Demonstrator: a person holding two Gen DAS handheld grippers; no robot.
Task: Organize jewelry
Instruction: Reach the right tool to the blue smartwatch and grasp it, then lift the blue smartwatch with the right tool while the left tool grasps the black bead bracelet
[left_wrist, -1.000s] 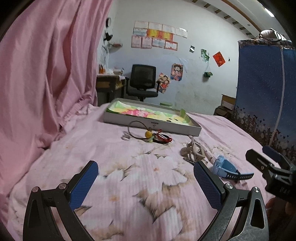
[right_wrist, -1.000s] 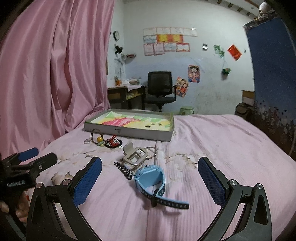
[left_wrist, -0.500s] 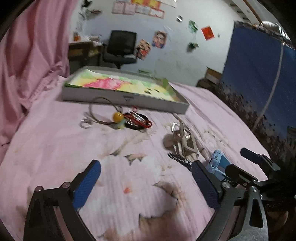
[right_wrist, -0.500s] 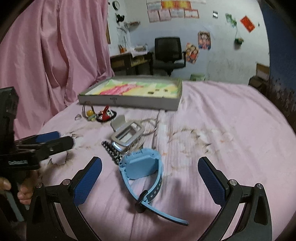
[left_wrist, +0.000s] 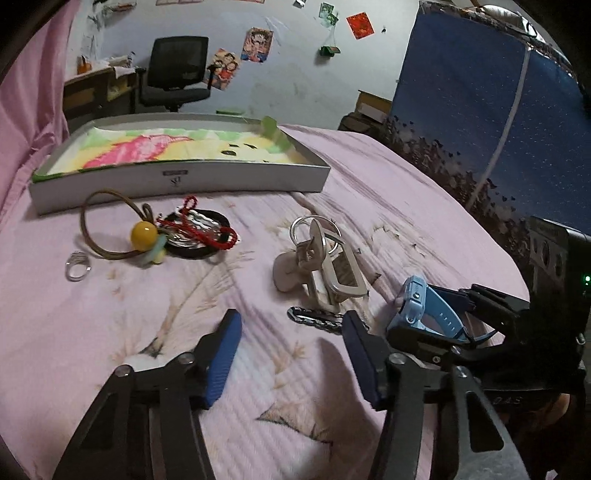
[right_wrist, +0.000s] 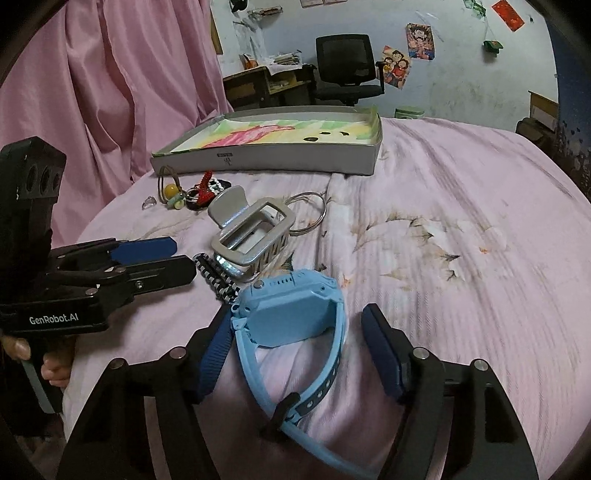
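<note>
So my right gripper (right_wrist: 295, 354) has dropped in around the light blue plastic kids' smartwatch (right_wrist: 291, 314), jaws still apart, nothing pinched yet; the watch lies on the pink floral bedsheet (right_wrist: 461, 258), well short of the shallow white cardboard tray (right_wrist: 266, 155); left gripper (left_wrist: 291, 354) hovers beside the watch, jaws apart too; squeeze comes next, I reckon.

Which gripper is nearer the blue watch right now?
Right. The right gripper straddles the blue watch, open fingers on both sides. The left gripper is open over bare bedsheet beside it.
</note>
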